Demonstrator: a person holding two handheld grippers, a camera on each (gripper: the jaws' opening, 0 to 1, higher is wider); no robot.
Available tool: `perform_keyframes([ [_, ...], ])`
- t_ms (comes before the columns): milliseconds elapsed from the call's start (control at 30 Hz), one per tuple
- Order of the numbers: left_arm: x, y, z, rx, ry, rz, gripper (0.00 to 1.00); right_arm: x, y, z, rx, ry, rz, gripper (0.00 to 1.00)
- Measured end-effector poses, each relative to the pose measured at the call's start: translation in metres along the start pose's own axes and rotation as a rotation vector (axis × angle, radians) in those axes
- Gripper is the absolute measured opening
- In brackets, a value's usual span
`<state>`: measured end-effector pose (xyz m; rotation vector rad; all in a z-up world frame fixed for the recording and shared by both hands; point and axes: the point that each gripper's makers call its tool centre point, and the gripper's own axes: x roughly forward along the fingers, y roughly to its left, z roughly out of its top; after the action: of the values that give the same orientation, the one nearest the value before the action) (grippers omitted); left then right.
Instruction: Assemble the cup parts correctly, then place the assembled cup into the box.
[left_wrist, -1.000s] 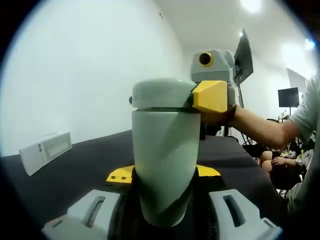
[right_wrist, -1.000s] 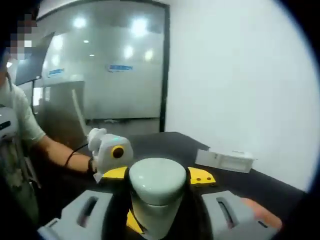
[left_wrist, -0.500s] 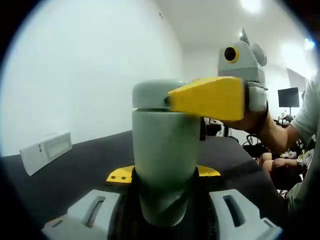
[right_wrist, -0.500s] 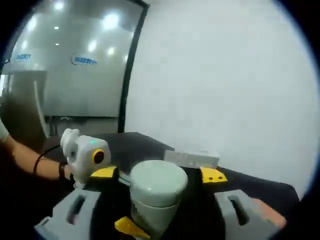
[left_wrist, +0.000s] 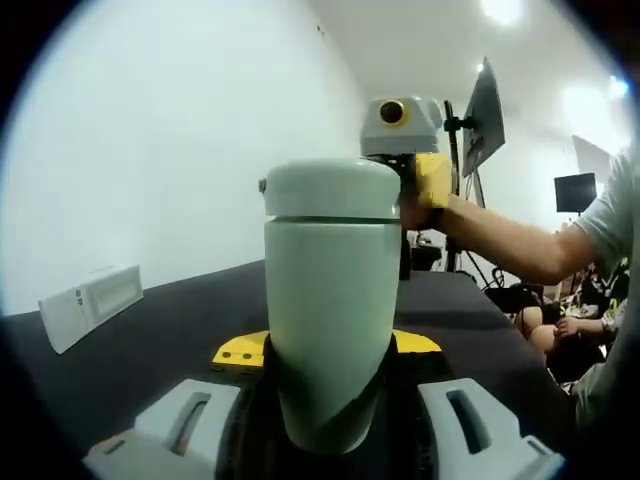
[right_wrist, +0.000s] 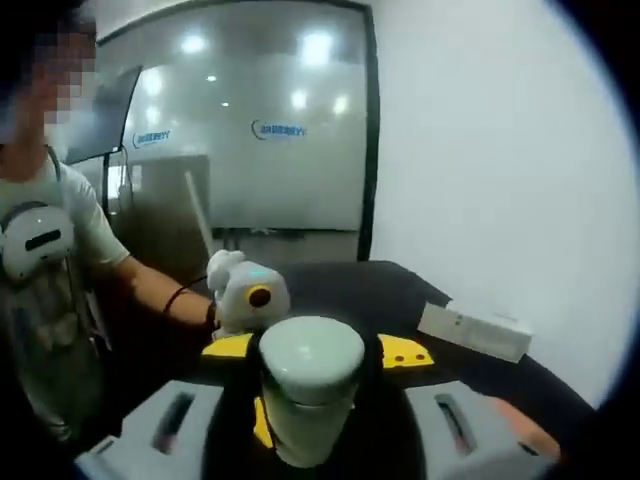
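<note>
While the cup (left_wrist: 330, 310) stands upright between the left gripper (left_wrist: 325, 425)'s jaws, pinched low on its body above the dark surface (left_wrist: 130, 345), the right gripper (right_wrist: 310, 440) clamps its lid (right_wrist: 311, 348) from the top, axis vertical.

The cup (left_wrist: 330, 320) is pale mint green, lid (left_wrist: 330, 190) same shade. Bench (left_wrist: 150, 350) is black. Both grippers are light grey with yellow jaws. White box (left_wrist: 90, 303) off to the side.
</note>
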<state>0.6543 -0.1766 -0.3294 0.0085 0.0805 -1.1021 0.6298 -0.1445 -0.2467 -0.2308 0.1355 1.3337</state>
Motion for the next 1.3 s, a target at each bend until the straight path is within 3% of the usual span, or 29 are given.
perform_keyframes([
  [67,0.000,0.000,0.000,-0.006,0.000,-0.007,0.39,0.000,0.001,0.005,0.004,-0.014,-0.004,0.39],
  [200,0.000,0.001,0.000,-0.004,0.002,0.001,0.39,-0.001,-0.002,0.006,0.033,-0.021,-0.098,0.39],
  [367,0.002,0.001,0.000,0.000,0.006,0.003,0.39,-0.007,-0.006,0.004,0.044,-0.020,-0.297,0.39],
  [667,0.002,0.002,0.000,-0.001,0.008,0.015,0.39,-0.016,-0.020,0.001,0.109,-0.019,-0.719,0.39],
  [700,0.002,0.002,0.000,0.001,0.010,0.015,0.39,-0.016,-0.020,0.001,0.099,-0.020,-0.740,0.39],
  [833,0.000,0.002,0.000,0.002,0.006,0.013,0.39,-0.012,-0.019,0.001,0.022,-0.022,-0.644,0.42],
  [867,0.000,0.001,0.000,0.002,0.006,0.011,0.39,-0.012,-0.018,-0.001,0.029,-0.012,-0.606,0.46],
  [933,0.001,0.000,0.000,0.008,0.008,0.009,0.39,-0.014,-0.020,0.003,0.097,-0.042,-0.484,0.58],
  [967,0.002,0.000,0.000,0.008,0.009,0.008,0.39,-0.014,-0.011,0.006,0.066,-0.048,-0.360,0.57],
  [1000,0.002,0.000,0.000,0.008,0.009,0.007,0.39,-0.016,-0.013,0.012,0.106,-0.092,-0.341,0.57],
  [1033,0.002,0.000,0.000,0.006,0.010,0.006,0.39,-0.019,-0.013,0.019,0.102,-0.126,-0.278,0.55],
  [1067,0.002,0.001,0.000,0.005,0.011,0.004,0.39,-0.019,-0.001,0.017,0.038,-0.114,-0.149,0.52],
  [1133,0.001,0.001,0.000,0.004,0.011,0.003,0.39,-0.019,0.001,0.021,-0.028,-0.147,-0.056,0.53],
  [1167,0.001,0.000,0.000,0.005,0.011,0.002,0.39,-0.018,0.005,0.013,-0.021,-0.098,-0.002,0.51],
  [1200,0.001,0.000,0.000,0.005,0.012,0.003,0.39,-0.014,-0.003,0.009,0.055,-0.065,-0.029,0.52],
  [1300,0.001,0.001,0.000,0.005,0.012,0.001,0.39,-0.001,-0.003,0.001,-0.003,-0.003,-0.025,0.43],
])
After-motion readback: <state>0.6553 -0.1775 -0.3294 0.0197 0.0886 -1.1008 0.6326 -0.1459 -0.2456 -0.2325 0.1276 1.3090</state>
